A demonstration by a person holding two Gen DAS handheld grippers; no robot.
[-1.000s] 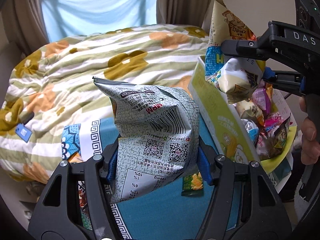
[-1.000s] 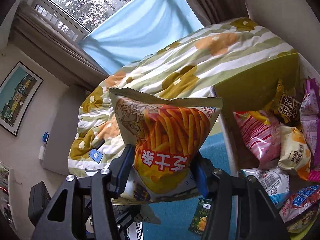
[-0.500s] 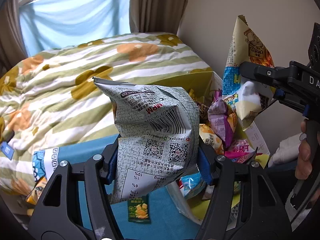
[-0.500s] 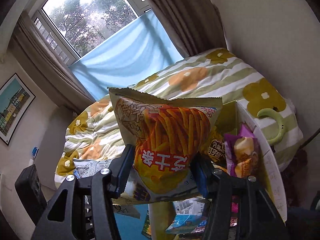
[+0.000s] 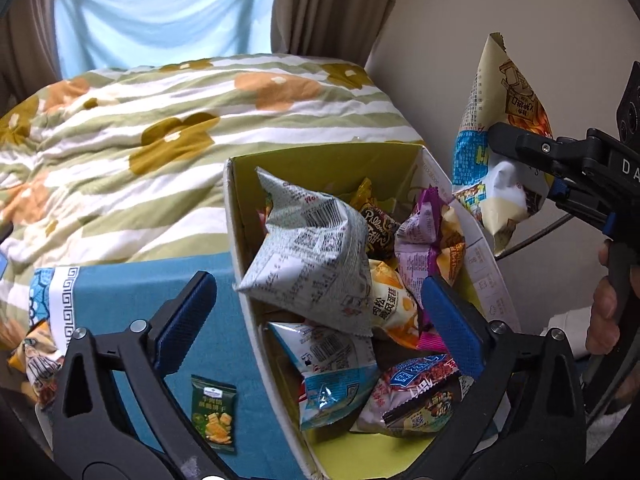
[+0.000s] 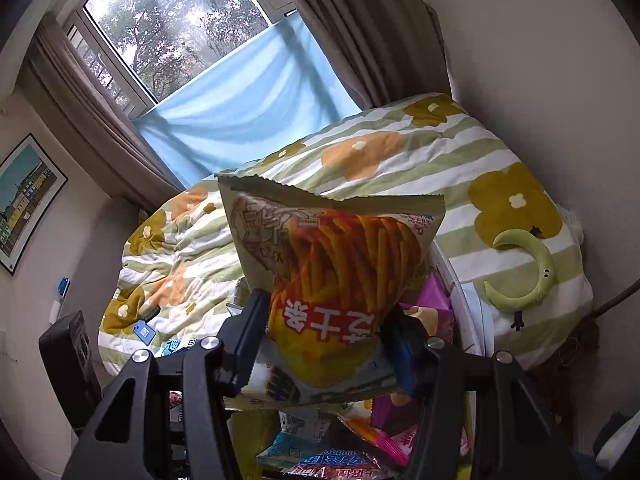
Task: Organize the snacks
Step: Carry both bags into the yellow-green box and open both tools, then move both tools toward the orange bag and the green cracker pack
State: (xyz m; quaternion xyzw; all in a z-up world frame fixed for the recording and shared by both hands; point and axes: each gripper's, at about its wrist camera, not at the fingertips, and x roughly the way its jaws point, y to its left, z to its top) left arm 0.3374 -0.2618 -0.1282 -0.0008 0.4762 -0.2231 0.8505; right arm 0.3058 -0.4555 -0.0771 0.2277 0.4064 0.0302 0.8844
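So the left claw (image 5: 316, 312) tilts down over the snack box (image 5: 236, 240), jaws opening, grey chip bag (image 5: 308, 264) loose inside it. Right claw (image 6: 324, 340), far right, pinches the fries bag (image 6: 340, 264).

The left wrist view looks steeply down from close above the snack box (image 5: 332, 168), with the bed (image 5: 160, 128) beyond it toward the window. The right wrist view sits beside the box (image 6: 460, 280), aimed less steeply, toward the bed (image 6: 400, 160) and window (image 6: 172, 28). Both share box, bed and blue curtain (image 5: 160, 12).
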